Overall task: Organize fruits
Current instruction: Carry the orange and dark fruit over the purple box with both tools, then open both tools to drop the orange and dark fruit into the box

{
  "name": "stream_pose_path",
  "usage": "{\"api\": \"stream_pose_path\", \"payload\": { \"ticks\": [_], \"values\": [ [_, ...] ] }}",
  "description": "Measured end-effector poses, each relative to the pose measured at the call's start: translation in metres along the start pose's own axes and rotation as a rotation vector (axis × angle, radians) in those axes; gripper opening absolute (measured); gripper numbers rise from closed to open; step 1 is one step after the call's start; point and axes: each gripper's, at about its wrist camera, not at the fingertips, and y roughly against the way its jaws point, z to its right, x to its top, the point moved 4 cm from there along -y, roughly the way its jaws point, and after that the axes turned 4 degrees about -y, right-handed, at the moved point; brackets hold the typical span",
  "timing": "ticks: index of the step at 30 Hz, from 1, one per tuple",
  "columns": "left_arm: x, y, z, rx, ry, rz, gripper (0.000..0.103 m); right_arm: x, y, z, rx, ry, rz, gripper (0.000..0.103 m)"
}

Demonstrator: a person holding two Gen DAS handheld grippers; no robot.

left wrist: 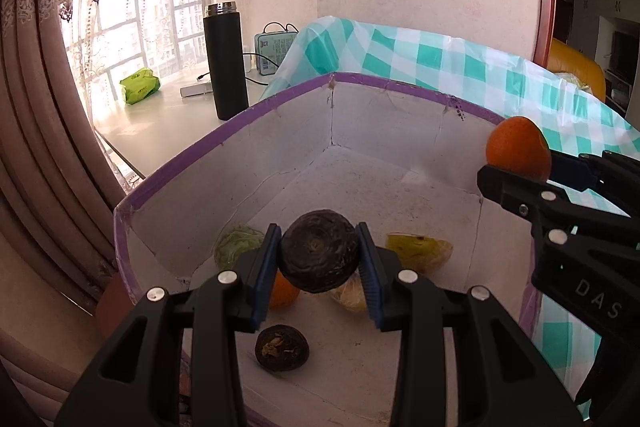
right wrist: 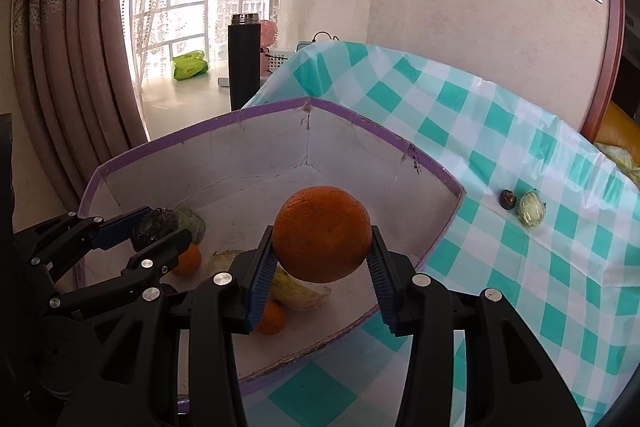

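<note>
A white cardboard box with purple rim (left wrist: 224,131) (right wrist: 256,115) sits on the checked tablecloth. My left gripper (left wrist: 319,263) is shut on a dark round fruit (left wrist: 319,257) and holds it above the box floor; it also shows in the right wrist view (right wrist: 156,231). My right gripper (right wrist: 322,259) is shut on an orange (right wrist: 322,233) above the box's near side; the orange also shows in the left wrist view (left wrist: 518,149). Inside the box lie another dark fruit (left wrist: 282,347), small oranges (right wrist: 188,261), a green fruit (left wrist: 236,245) and yellowish fruits (left wrist: 420,247).
On the green-checked cloth (right wrist: 520,267) right of the box lie a small dark fruit (right wrist: 508,199) and a pale green fruit (right wrist: 531,214). Behind stand a black flask (left wrist: 225,63), a green packet (left wrist: 140,85) and a teal tin (left wrist: 276,51). Curtains hang at left.
</note>
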Motion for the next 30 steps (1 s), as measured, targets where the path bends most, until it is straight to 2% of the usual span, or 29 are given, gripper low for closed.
{"api": "stream_pose_path", "payload": {
  "ticks": [6,14,21,23,25,28,30],
  "values": [
    [-0.003,-0.028,-0.004,-0.024,-0.025,-0.172,0.038,0.000,-0.048,-0.022,-0.027,0.125,-0.199,0.044],
    [-0.009,-0.043,-0.002,0.013,-0.098,-0.326,0.040,-0.006,-0.075,-0.031,-0.041,0.203,-0.332,0.044],
    [-0.010,-0.045,0.001,0.001,-0.104,-0.355,0.048,-0.012,-0.080,-0.025,-0.057,0.196,-0.353,0.047],
    [-0.010,-0.045,0.001,0.002,-0.103,-0.362,0.049,-0.010,-0.079,-0.022,-0.080,0.195,-0.337,0.054],
    [-0.011,-0.046,0.002,-0.003,-0.112,-0.378,0.052,-0.008,-0.077,-0.018,-0.092,0.184,-0.325,0.069],
    [-0.010,-0.044,0.004,-0.037,-0.103,-0.381,0.062,-0.005,-0.071,-0.018,-0.079,0.180,-0.309,0.074],
    [-0.009,-0.043,0.007,-0.024,-0.110,-0.378,0.066,-0.004,-0.065,-0.017,-0.105,0.189,-0.285,0.075]
  ]
}}
